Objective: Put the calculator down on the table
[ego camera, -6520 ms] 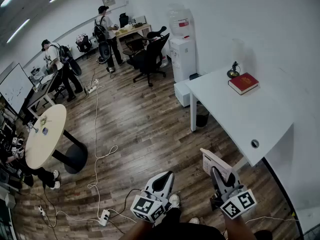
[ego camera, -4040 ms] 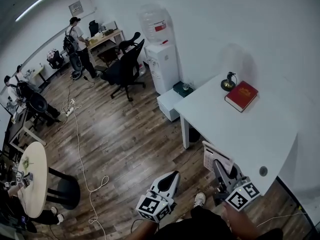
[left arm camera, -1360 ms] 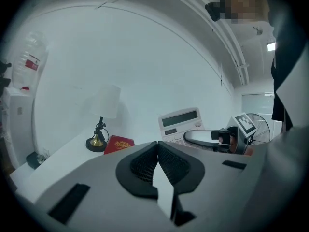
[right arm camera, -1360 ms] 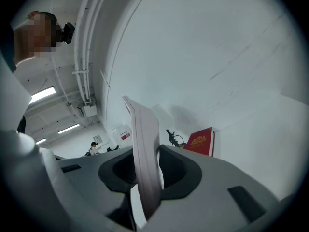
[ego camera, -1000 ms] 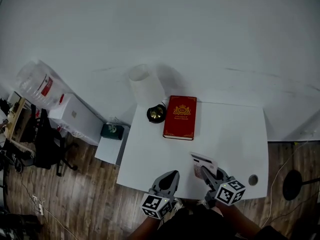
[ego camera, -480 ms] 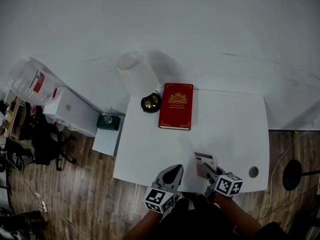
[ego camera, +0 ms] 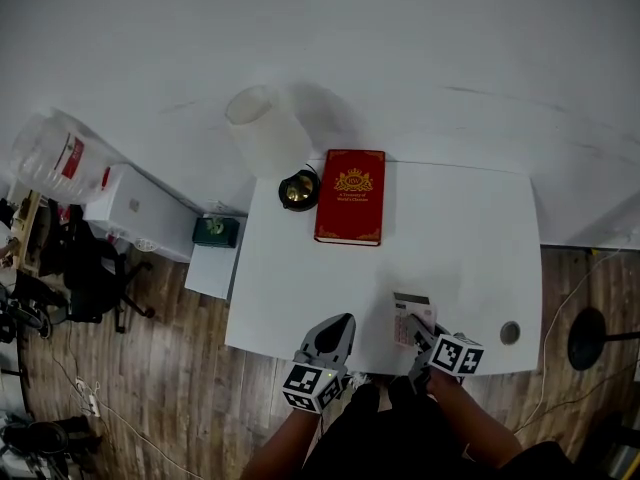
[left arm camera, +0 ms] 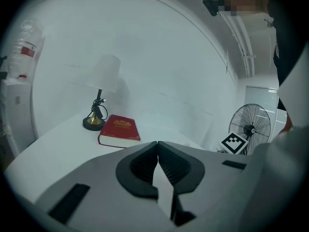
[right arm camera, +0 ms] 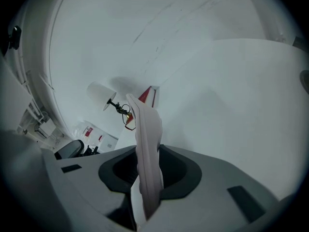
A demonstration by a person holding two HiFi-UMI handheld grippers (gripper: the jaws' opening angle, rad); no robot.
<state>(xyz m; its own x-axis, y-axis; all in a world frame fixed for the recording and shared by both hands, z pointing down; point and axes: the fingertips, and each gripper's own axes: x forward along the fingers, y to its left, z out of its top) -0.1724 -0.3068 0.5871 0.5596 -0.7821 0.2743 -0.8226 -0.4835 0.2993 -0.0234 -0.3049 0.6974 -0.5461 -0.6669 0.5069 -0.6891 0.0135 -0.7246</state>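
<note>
Wood-plank floor surrounds a white bench that stands against a plain white wall. Off the bench's far left sits a water dispenser with its bottle, and a dark office chair is nearer on the floor. On the bench's far left corner stands a lamp with a white shade, its round base just beside a red book lying flat to its right. At the near edge, the left gripper points toward the far side. Its fingers are closed tip to tip with nothing between them. Right of it, the right gripper has its fingers clamped on the calculator. The calculator stands on edge between them and reaches past their tips, over the near right part of the bench and well apart from the book. Whether it touches the surface cannot be told. Further right is a round cable hole, then a fan's base on the floor.
</note>
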